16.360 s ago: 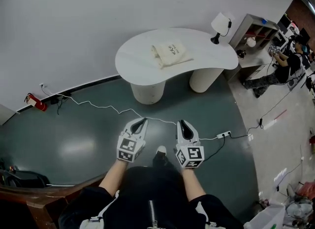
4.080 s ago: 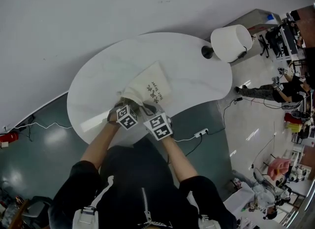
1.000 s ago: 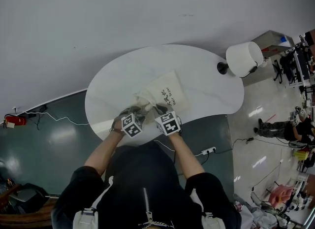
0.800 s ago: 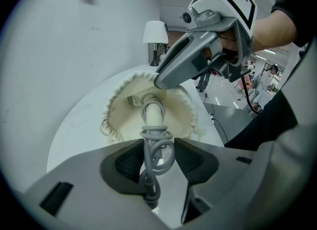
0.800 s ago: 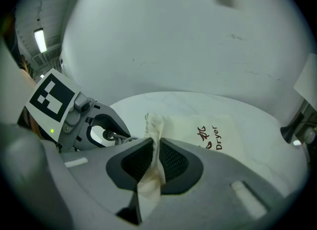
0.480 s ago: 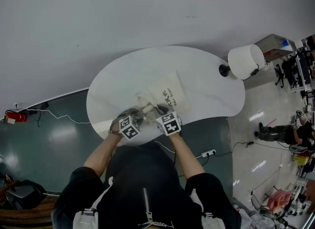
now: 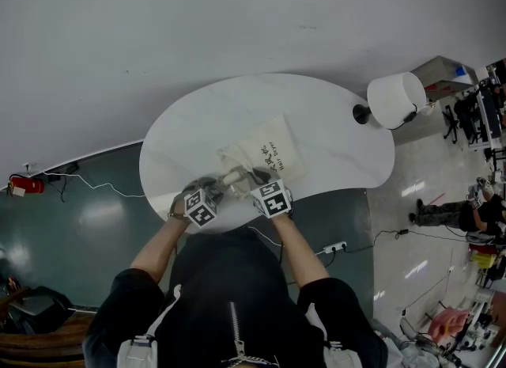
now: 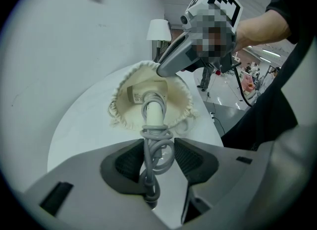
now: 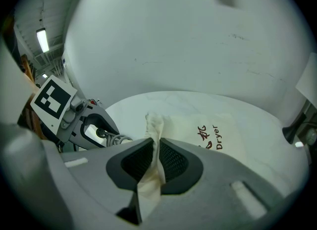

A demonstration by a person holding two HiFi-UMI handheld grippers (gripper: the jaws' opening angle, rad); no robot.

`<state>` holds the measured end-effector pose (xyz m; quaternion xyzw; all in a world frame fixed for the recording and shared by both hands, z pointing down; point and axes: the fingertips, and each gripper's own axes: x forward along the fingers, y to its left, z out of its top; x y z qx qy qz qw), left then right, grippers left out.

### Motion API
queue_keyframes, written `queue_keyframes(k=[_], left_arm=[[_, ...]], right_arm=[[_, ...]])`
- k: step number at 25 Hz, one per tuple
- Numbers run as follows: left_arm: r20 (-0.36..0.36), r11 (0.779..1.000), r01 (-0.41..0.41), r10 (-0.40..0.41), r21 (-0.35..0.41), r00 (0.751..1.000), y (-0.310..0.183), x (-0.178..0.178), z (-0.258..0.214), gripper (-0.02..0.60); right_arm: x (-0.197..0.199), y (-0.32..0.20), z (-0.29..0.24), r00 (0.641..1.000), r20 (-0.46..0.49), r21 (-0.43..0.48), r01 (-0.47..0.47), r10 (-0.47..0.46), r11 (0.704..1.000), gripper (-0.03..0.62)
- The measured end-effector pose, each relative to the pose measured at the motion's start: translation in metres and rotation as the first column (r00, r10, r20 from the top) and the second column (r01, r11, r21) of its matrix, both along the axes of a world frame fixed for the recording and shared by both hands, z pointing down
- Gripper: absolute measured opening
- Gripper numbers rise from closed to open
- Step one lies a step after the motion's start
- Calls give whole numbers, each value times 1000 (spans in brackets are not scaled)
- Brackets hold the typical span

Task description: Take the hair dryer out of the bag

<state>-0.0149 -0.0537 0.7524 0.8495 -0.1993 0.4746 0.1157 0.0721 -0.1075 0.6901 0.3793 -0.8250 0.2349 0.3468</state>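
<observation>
The cream cloth bag (image 7: 267, 151) lies on the white worktop (image 7: 332, 117), its mouth turned toward the person. The right claw (image 9: 154, 147) is almost closed, pinching a fold of the bag's rim between its pads. Just in front of the bag's mouth the left claw (image 8: 158, 147) stands fairly wide, its pads pressing on the grey coiled cord (image 8: 159, 136) of the hair dryer (image 8: 153, 109). Only the dryer's white handle shows, poking out of the mouth; its body is hidden inside the bag. In the head view the marker cubes cover both sets of jaws. A lamp (image 7: 393, 97) stands well to the bag's right.
</observation>
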Motion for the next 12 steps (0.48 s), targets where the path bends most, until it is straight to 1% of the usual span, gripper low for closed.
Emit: queue_keyframes(k=[12], left_arm=[[18,999,40,-40,-36,999,14,-24,9,198]], right_arm=[[0,1,1,1000,1,-3,7,-7,1000,38]])
